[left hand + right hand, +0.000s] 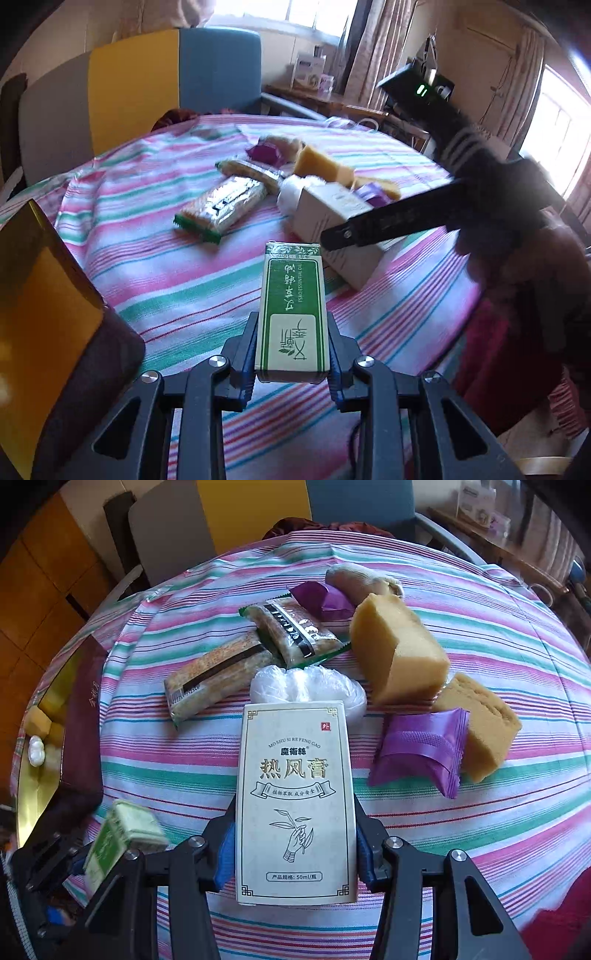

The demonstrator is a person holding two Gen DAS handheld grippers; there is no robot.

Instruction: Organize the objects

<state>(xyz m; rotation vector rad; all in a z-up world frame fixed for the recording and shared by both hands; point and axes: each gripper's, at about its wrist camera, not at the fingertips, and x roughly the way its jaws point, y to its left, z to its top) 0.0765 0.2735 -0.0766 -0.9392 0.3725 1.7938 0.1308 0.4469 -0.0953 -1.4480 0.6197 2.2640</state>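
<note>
My left gripper (291,354) is shut on a small green and white essential oil box (291,314), held above the striped tablecloth (166,280). The same box shows at the lower left of the right wrist view (118,842). My right gripper (295,845) is shut on a larger white box with gold lettering (295,801), which also shows in the left wrist view (332,221). Beyond it lie two snack bar packets (218,672), a clear plastic bag (306,686), two yellow sponges (399,650), two purple sachets (417,753) and a beige cloth lump (354,579).
A dark red box with a gold lining (70,716) holding small items stands open at the table's left edge; it also shows in the left wrist view (48,302). Chairs (147,88) stand behind the round table. A side table (314,96) is by the window.
</note>
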